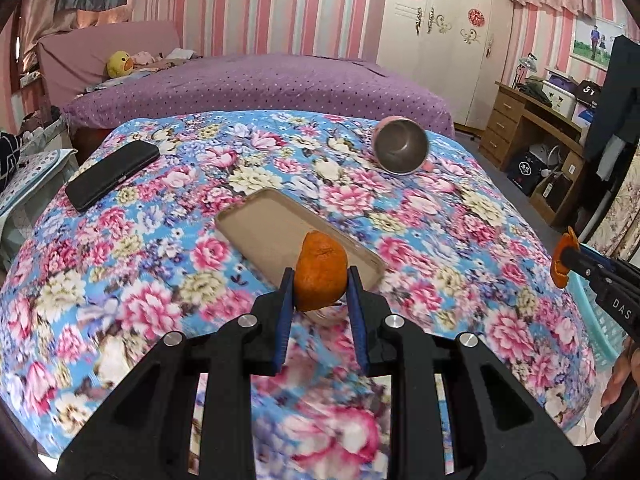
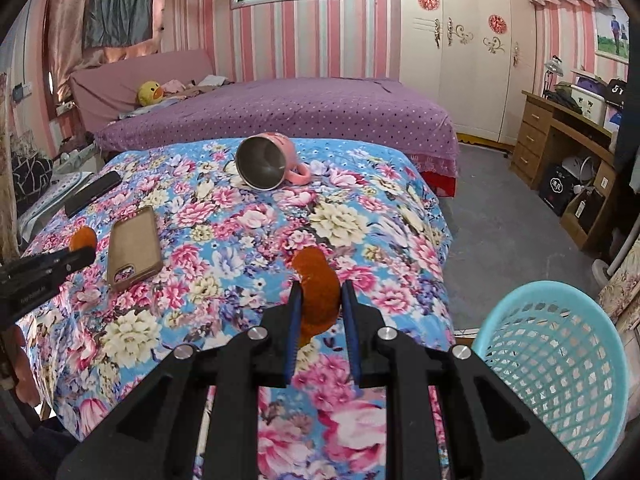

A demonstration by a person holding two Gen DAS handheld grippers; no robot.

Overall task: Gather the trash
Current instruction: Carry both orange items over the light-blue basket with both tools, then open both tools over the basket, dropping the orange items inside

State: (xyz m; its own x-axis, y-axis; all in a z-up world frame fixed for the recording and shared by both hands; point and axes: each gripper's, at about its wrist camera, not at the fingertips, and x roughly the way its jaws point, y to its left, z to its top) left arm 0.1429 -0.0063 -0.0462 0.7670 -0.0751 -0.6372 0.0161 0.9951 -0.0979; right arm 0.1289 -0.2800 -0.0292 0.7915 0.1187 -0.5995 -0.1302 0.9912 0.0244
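Orange peel comes in two pieces, one to each gripper. The left gripper (image 1: 320,280) pinches a curved orange peel piece (image 1: 321,270) between its blue pads (image 1: 286,300), holding it clear above the floral cloth (image 1: 132,264), just in front of the tan phone case (image 1: 272,236). The right gripper (image 2: 319,294) pinches a second orange peel strip (image 2: 318,286) the same way, its fingers closed on the sides of the peel, over the cloth near its right edge. Both grippers point forward and slant downward across the covered table. In the left wrist view the right gripper shows at the far right edge with a hand behind it; in the right wrist view the left one enters from the left edge.

On the cloth lie one tan phone case, open side up, one black phone (image 1: 112,174) toward the far left corner, and one pink mug (image 2: 268,166) tipped on its side with its steel inside facing the cameras. One turquoise mesh basket (image 2: 560,360) stands beside the table, right of the right gripper and lower than the tabletop
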